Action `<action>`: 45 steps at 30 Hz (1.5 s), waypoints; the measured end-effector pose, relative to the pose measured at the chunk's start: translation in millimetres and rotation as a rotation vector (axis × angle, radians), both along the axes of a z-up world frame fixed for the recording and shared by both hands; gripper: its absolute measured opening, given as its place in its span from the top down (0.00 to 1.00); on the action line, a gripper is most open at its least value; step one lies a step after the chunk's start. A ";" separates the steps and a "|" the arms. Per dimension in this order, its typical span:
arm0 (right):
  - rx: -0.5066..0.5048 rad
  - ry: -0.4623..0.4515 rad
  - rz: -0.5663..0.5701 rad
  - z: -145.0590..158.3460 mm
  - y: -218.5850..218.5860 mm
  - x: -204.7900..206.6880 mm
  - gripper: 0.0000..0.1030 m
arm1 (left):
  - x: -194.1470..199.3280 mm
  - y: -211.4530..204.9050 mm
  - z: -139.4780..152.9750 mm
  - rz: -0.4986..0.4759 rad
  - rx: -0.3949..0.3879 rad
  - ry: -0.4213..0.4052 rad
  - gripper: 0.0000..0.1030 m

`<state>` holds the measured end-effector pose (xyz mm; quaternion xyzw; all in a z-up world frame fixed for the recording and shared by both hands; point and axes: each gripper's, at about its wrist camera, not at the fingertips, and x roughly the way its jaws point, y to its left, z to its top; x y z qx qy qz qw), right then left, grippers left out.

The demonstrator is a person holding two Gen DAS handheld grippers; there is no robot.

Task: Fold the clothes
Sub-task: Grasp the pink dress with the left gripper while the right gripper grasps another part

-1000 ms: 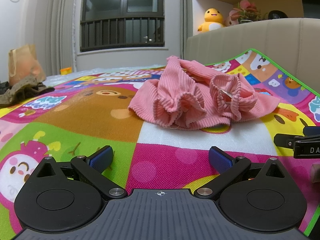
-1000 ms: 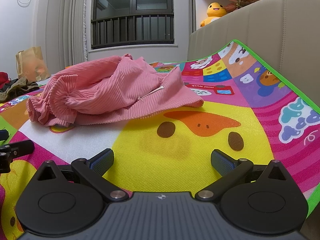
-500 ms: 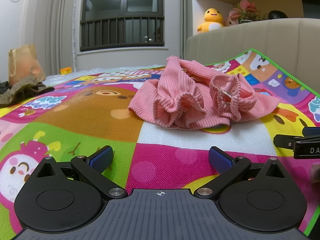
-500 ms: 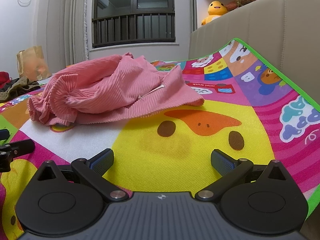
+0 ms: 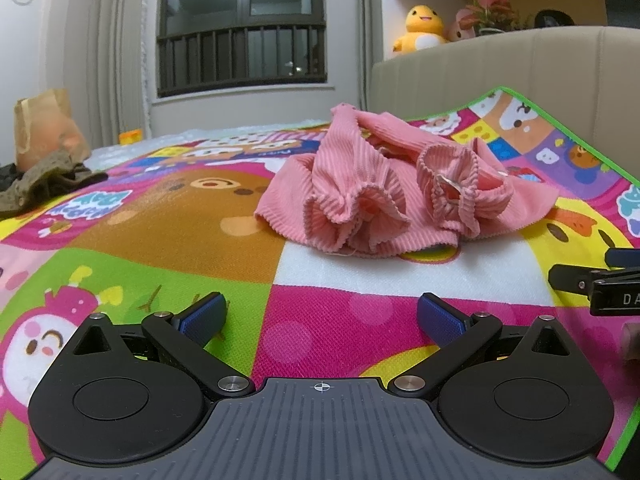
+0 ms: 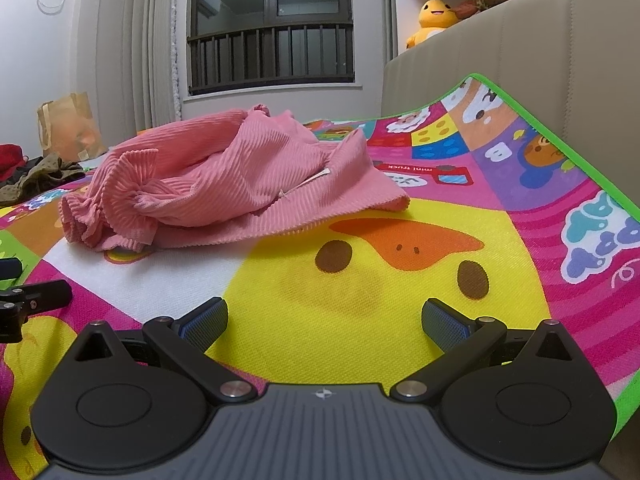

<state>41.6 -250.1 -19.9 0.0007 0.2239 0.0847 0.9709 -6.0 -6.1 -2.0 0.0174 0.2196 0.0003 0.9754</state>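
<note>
Play mat (image 5: pixel 328 320): cartoon-printed patchwork of pink, yellow, green and brown panels, green-edged; covers the whole work surface, and its far right edge rides up against the beige padded backrest (image 5: pixel 500 68).

Window (image 5: pixel 240 28): dark glass with a barred rail, set in the far wall; a ceiling light is reflected in it.

Pink garment (image 5: pixel 376 196): ribbed fabric, crumpled in a loose heap on the mat, well ahead of both tools. Ruffled cuffs or hems face the left wrist camera; which part of the garment they belong to is hard to tell from this low angle. From the right wrist view the same heap (image 6: pixel 224 188) lies ahead and to the left, one flat corner spread over the yellow duck panel.

Left gripper (image 5: pixel 322 316): low over the mat at the green and pink panels, jaws spread wide, nothing between the blue pads (image 5: pixel 202 318).

Right gripper (image 6: pixel 324 320): low over the yellow panel, jaws likewise spread wide and empty; its tip also shows at the right edge of the left view (image 5: pixel 600 280).

Paper bag (image 5: pixel 44 128): brown, at the far left by the curtain, with dark olive clothing (image 5: pixel 48 184) heaped just in front of it.

Yellow plush toy (image 5: pixel 422 28): on the ledge above the backrest, beside a potted plant (image 5: pixel 490 10).
</note>
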 end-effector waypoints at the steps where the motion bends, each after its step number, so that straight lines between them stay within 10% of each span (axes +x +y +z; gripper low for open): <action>1: 0.000 0.004 0.004 1.3 -0.4 0.0 0.00 | 0.3 0.8 3.2 -0.012 -0.007 0.012 0.00; 6: 0.066 0.014 0.054 17.0 -11.7 0.3 0.00 | -1.0 5.5 33.8 -0.113 -0.085 0.010 0.00; 12: 0.125 -0.041 0.070 50.4 -33.2 24.0 0.00 | 22.0 -8.1 68.5 -0.190 0.022 -0.029 0.00; 21: 0.372 0.254 -0.067 35.9 -82.7 107.0 0.00 | 99.2 19.7 79.9 -0.128 -0.150 0.121 0.00; 33: -0.006 0.170 0.093 34.8 -39.9 90.6 0.00 | 150.6 21.9 53.2 -0.151 -0.170 0.217 0.00; 45: 0.064 0.101 0.011 50.9 -18.5 212.7 0.22 | 157.4 40.9 51.0 -0.108 -0.200 0.214 0.00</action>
